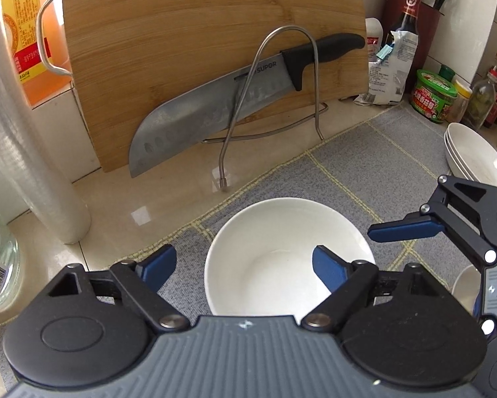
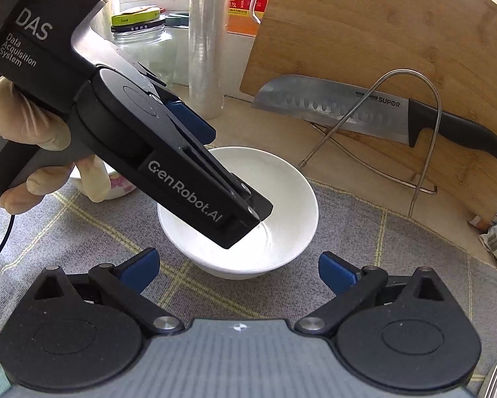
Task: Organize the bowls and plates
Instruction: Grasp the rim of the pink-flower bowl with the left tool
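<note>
Two grippers over one white bowl (image 1: 281,252) right now, which sits on the grey checked mat (image 1: 364,165) close to the mat's edge by the beige counter (image 1: 168,199). The left gripper (image 1: 245,265) straddles the bowl's near left rim: its right blue finger (image 1: 328,268) hangs inside the bowl over the white interior, while the other blue finger (image 1: 157,263) sits outside, over the mat. Jaws are parted with the rim between them; neither pad is pressing on it as far as I can see. From the right wrist view, the left gripper's black nose (image 2: 245,219) dips right into the bowl (image 2: 281,182).

The right gripper (image 2: 238,270) is spread wide and holds nothing, with the bowl just ahead of its fingertips, roughly centred between them but beyond them.

Off to the right of the mat is a stack of white plates (image 1: 474,156). Behind the bowl, a bamboo cutting board (image 1: 198,49) leans against the wall with a Supor knife (image 1: 235,99) propped on a wire rack (image 1: 275,93). A gloved hand (image 2: 26,126) grips the left gripper's handle.
</note>
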A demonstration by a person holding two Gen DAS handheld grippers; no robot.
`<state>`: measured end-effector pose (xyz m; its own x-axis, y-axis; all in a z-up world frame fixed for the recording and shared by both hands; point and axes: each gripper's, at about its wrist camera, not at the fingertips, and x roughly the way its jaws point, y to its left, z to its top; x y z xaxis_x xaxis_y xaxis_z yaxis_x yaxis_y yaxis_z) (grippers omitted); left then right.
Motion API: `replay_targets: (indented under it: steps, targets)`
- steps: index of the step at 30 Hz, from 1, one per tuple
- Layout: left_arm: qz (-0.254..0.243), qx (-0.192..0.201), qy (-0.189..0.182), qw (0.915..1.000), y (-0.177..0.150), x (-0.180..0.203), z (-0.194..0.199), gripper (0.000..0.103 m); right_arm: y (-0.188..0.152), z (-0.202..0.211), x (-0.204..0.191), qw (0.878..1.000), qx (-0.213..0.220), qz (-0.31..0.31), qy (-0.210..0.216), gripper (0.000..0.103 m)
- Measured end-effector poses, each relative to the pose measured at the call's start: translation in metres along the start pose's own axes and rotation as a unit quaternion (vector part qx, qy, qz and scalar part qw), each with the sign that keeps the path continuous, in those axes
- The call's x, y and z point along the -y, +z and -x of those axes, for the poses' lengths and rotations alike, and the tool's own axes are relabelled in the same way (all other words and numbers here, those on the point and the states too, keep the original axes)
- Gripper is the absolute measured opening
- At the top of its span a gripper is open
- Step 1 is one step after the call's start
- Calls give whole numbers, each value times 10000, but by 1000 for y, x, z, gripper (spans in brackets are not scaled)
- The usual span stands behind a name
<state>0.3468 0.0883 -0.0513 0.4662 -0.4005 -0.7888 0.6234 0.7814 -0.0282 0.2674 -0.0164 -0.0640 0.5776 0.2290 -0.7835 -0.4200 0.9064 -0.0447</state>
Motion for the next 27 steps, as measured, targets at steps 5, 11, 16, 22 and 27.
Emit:
replay_targets:
  steps: [5,11,16,22,27]
  targets:
    - [-64,-21,-100,9999,0,1,-1,87,0,-3,2,10000,-49,-19,31,101]
    - [-136,-111,-247,9995,0,5,-4,69,0,-4,3,10000,-60,-10,62,90]
    - [-140,-108,-263,9995,1,4,-5,68,1,-5,2,10000,-20,21,89,86]
    - [-131,-117,-281,9995,1,3,-5,66,0,-4,1,10000,-6,44,88,85]
    - [-157,-123,-288,9994,2,4,-5,66,0,-5,1,10000,-25,48,83,85]
